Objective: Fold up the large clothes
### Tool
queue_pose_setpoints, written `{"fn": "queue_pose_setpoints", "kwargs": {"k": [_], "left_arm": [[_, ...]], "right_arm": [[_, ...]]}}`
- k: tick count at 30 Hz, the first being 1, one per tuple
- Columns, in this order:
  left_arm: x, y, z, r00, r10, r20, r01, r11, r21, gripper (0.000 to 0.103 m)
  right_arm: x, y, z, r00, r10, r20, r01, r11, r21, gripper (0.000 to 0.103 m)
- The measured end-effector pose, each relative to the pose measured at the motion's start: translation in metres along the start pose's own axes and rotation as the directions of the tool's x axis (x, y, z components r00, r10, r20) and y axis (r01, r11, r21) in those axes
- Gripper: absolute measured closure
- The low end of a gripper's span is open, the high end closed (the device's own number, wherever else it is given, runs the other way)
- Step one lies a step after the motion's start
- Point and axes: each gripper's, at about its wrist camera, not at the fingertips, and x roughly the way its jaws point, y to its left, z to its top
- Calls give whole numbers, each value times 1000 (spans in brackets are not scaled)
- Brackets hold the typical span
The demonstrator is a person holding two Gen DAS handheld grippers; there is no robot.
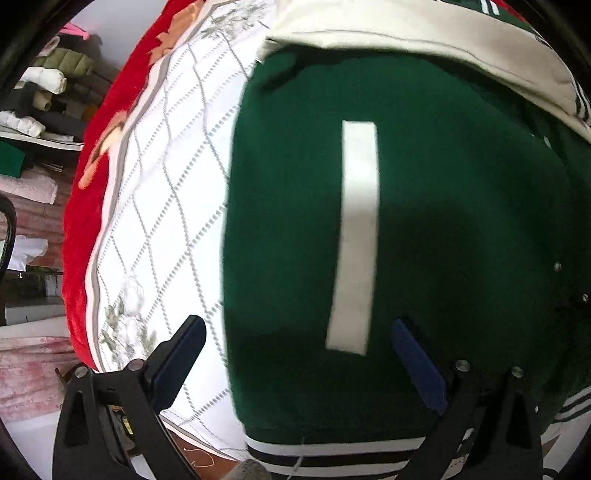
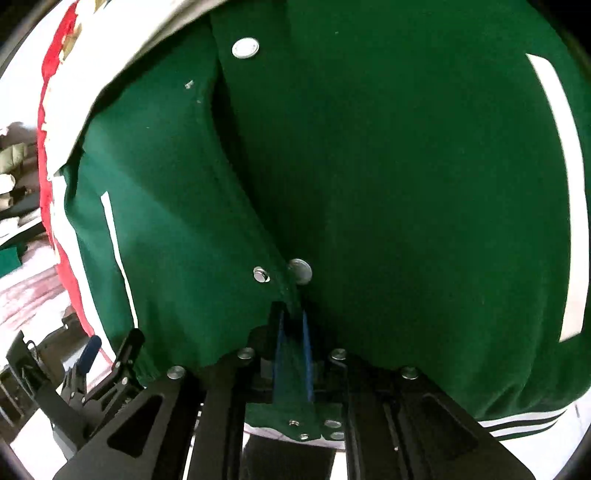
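A dark green varsity jacket with a white pocket stripe, cream sleeve and striped hem lies on a quilted white bed cover. My left gripper is open and empty, its jaws straddling the jacket's left edge near the hem. In the right wrist view the jacket fills the frame. My right gripper is shut on the jacket's front placket edge, just below two metal snaps. The left gripper shows at lower left.
A red blanket runs along the bed's far edge. Shelves with folded clothes stand at the left. The floor lies beside the bed.
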Motion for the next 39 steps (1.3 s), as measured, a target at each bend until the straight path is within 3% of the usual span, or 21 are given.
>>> {"fn": "queue_pose_setpoints", "kwargs": {"k": [2,4,5,8,10,14,16,18,22,26,27,28,31,33,35,37,39], "left_arm": [[-3,9,14,999,23,38,-23,1000,-13,0],[-2,17,38,994,71,84,-70,997,-16,0],[-1,23,52,989,99,111,-97,995,-27,0],[11,30,107,969,172,176,-169,985,-32,0],[29,27,145,956,216,197,-217,976,-15,0],[58,29,181,948,257,190,-259,966,-15,0],[61,32,188,951,246,187,-242,969,-39,0],[62,38,191,952,240,188,-231,971,-70,0],[62,49,196,957,229,177,-210,970,-120,0],[63,54,199,953,242,185,-222,968,-119,0],[64,55,200,954,236,184,-218,969,-117,0],[65,56,200,955,232,183,-214,970,-113,0],[66,57,199,949,253,190,-235,966,-112,0],[68,61,199,956,229,183,-208,970,-129,0],[66,58,198,954,236,182,-217,968,-123,0],[61,56,195,957,236,167,-220,969,-109,0],[49,59,187,966,199,166,-180,976,-120,0]], "right_arm": [[-6,9,9,1000,-13,7,13,1000,-11,75],[-30,-1,5,998,-8,70,9,1000,-16,44],[-36,-1,6,996,-6,92,8,1000,-17,41],[-60,-8,12,987,-21,160,23,1000,-9,41],[-85,-35,22,976,-53,210,49,999,22,41],[-112,-64,43,950,-117,290,92,991,100,41],[-128,-76,48,921,-178,348,138,981,137,41],[-146,-96,57,877,-270,398,211,959,188,41],[-156,-133,86,833,-386,397,301,918,259,41],[-140,-155,128,853,-382,356,310,919,245,43],[-140,-155,133,855,-361,373,287,927,240,56],[-140,-152,136,856,-338,392,263,937,231,78],[-149,-143,142,848,-311,429,230,946,230,93],[-158,-154,143,836,-314,449,206,940,272,93],[-159,-170,149,867,-278,414,159,941,299,93],[-159,-160,155,871,-327,366,242,935,260,93],[-166,-150,151,878,-349,328,273,928,255,87]]}}
